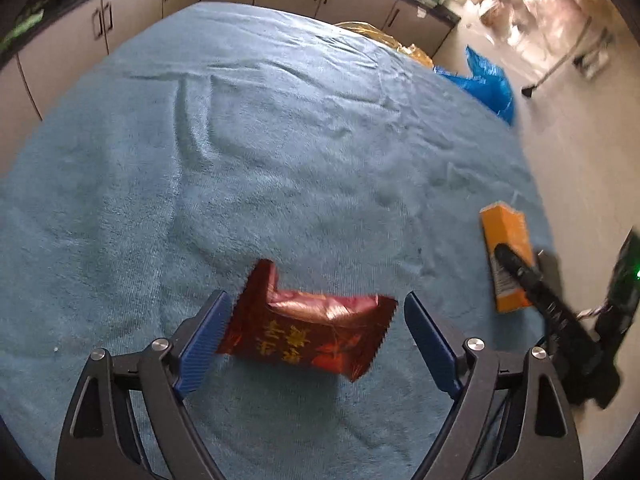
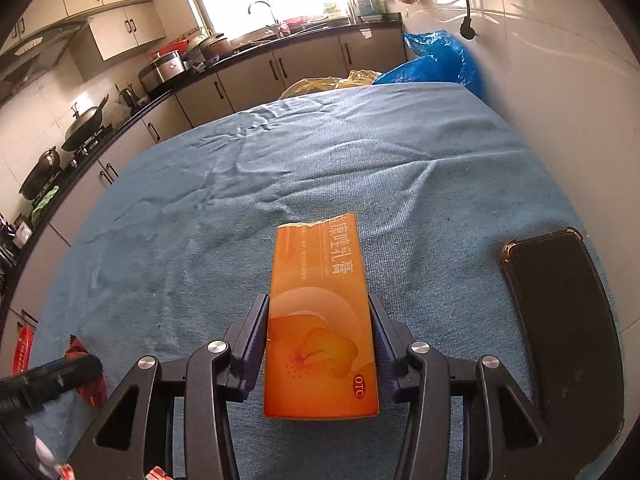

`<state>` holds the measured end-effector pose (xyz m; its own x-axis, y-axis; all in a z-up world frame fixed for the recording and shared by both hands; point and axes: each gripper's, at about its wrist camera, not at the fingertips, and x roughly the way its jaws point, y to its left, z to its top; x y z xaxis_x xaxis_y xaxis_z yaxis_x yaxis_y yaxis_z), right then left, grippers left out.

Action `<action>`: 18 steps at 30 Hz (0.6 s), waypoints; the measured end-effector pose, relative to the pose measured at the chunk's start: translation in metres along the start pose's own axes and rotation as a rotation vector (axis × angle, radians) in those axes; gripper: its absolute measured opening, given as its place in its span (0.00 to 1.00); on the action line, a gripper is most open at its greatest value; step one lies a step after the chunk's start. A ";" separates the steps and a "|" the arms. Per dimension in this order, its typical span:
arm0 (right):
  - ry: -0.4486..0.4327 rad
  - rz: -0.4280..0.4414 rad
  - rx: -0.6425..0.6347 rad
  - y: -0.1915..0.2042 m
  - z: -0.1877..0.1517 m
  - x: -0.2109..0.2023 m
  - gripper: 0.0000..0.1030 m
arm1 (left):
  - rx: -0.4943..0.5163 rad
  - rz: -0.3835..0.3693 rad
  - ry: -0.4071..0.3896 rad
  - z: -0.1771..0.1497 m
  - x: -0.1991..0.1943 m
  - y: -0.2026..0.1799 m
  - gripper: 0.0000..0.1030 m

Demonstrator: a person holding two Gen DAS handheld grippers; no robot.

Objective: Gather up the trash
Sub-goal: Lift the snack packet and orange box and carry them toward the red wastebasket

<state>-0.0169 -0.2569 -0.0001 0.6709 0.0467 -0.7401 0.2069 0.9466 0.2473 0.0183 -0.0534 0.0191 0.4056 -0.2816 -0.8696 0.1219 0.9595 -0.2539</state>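
My left tool [image 1: 316, 334], angled steeply down, stands open astride the red wrapper [image 1: 308, 332]; my right tool [image 2: 318, 336] clamps the orange box [image 2: 320, 320] on the table [image 2: 360, 160].

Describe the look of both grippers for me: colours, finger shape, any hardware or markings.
Both match: the left gripper and right gripper have matte black angular linkage arms with triangular cut-outs and round silver pivot bolts. Their fingers are flat paddles faced with dark blue ribbed pads. A thin black cable shows by the left one's right arm. No markings readable; no sleeves or hands in view.
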 end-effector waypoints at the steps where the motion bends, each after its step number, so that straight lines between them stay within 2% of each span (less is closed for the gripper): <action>1: -0.001 -0.003 -0.003 0.001 0.000 0.000 0.50 | 0.029 0.021 -0.002 -0.004 0.001 -0.006 0.85; 3: -0.002 -0.003 -0.004 0.001 0.000 0.000 0.50 | 0.074 0.046 -0.005 -0.012 0.000 -0.012 0.83; 5: -0.001 -0.002 -0.002 0.001 0.000 0.000 0.49 | 0.088 0.067 -0.027 -0.017 -0.004 -0.014 0.57; 6: -0.001 0.001 -0.001 0.000 0.000 0.000 0.49 | 0.094 0.055 -0.028 -0.020 -0.006 -0.014 0.56; 7: 0.000 0.005 0.000 0.000 0.000 0.000 0.49 | 0.079 0.032 -0.026 -0.021 -0.009 -0.010 0.46; 13: -0.017 0.027 -0.002 0.003 -0.001 -0.004 0.49 | 0.003 -0.038 -0.035 -0.033 -0.030 0.015 0.46; 18: -0.034 0.035 -0.042 0.012 -0.003 -0.006 0.49 | -0.007 -0.043 -0.074 -0.052 -0.053 0.028 0.46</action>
<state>-0.0211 -0.2447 0.0054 0.7009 0.0696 -0.7098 0.1538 0.9571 0.2457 -0.0473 -0.0117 0.0364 0.4661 -0.3219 -0.8241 0.1344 0.9464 -0.2936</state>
